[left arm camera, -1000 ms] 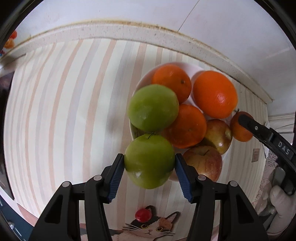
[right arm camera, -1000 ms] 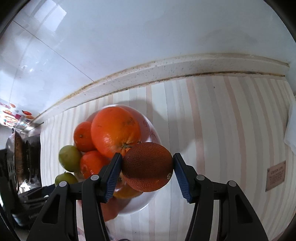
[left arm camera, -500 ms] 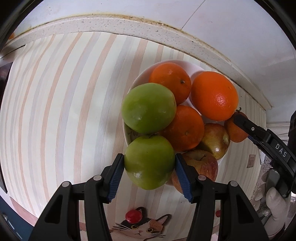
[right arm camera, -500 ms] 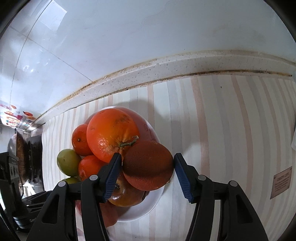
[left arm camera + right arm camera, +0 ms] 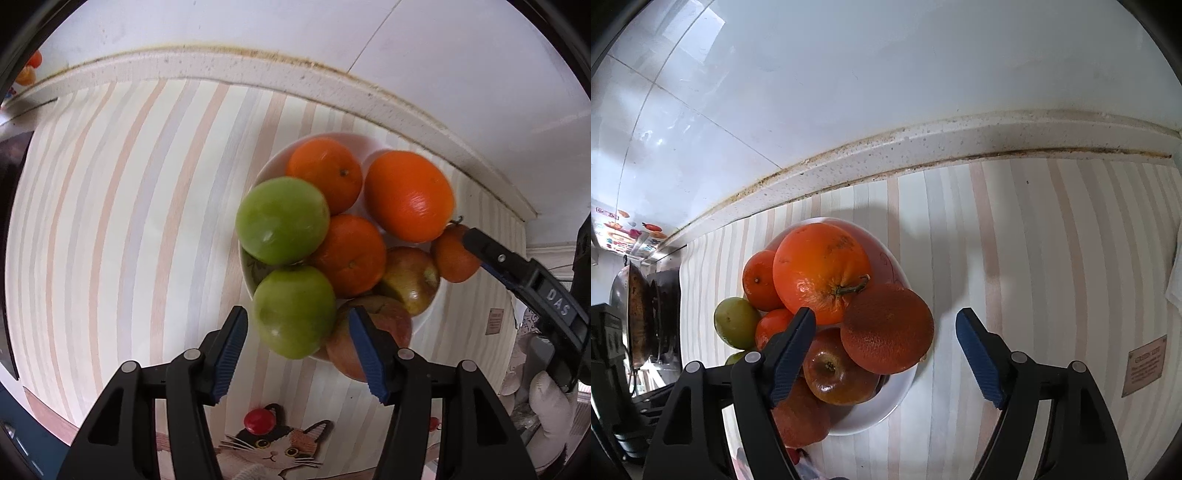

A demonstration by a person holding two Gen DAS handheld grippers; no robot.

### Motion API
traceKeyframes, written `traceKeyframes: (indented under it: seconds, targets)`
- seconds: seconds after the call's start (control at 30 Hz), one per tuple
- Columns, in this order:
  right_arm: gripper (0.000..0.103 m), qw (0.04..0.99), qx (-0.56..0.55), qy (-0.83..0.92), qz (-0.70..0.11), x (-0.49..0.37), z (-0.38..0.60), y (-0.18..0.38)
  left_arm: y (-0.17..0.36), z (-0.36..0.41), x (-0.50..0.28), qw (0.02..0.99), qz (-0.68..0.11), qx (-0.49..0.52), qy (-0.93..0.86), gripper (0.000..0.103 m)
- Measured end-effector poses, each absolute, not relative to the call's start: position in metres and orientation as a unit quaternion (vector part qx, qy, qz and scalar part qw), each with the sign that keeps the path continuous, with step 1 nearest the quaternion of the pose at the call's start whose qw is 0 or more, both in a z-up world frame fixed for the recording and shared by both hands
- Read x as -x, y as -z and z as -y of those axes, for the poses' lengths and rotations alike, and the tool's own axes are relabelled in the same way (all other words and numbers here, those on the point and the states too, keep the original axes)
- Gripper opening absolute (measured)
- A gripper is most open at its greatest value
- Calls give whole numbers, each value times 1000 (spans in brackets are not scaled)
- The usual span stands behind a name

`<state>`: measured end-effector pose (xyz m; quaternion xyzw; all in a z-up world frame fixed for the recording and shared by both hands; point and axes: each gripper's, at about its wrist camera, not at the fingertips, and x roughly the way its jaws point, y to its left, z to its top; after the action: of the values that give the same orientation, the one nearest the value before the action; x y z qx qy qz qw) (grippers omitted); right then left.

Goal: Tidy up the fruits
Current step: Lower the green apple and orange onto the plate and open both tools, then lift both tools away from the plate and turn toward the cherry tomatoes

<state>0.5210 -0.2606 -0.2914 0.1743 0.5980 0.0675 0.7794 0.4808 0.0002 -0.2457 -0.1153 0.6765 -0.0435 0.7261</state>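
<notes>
A white bowl on the striped counter holds oranges, red apples and two green apples. My left gripper is open around a green apple that rests at the bowl's near rim, against a red apple. My right gripper is open, with a dark rough orange lying between its jaws on the bowl's right edge, beside a large orange. The right gripper's finger shows at the right of the left wrist view.
A tiled wall and a speckled ledge run behind the bowl. A cat picture with a red dot lies on the mat near the left gripper. A wok and stove stand at the far left. A small brown label lies at the right.
Both grippers opened. The green apple and the dark orange were let go and now rest on the bowl's pile.
</notes>
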Motion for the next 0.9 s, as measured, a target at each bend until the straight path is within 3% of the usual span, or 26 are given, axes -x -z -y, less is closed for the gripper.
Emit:
traceKeyframes:
  seconds: [0.1, 0.2, 0.23, 0.9]
  targets:
    - [94, 784, -162, -57, -597, -515, 261, 282, 234, 0, -478, 737, -667, 106, 43, 66]
    - [95, 796, -123, -42, -591, -501, 256, 264, 219, -3, -472, 752, -651, 89, 40, 85]
    - [95, 799, -116, -44, -589, -495, 253, 259, 216, -2, -470, 757, -648, 83, 37, 87]
    - [97, 843, -50, -29, -535, -371, 214, 173, 148, -2, -381, 817, -576, 15, 18, 88]
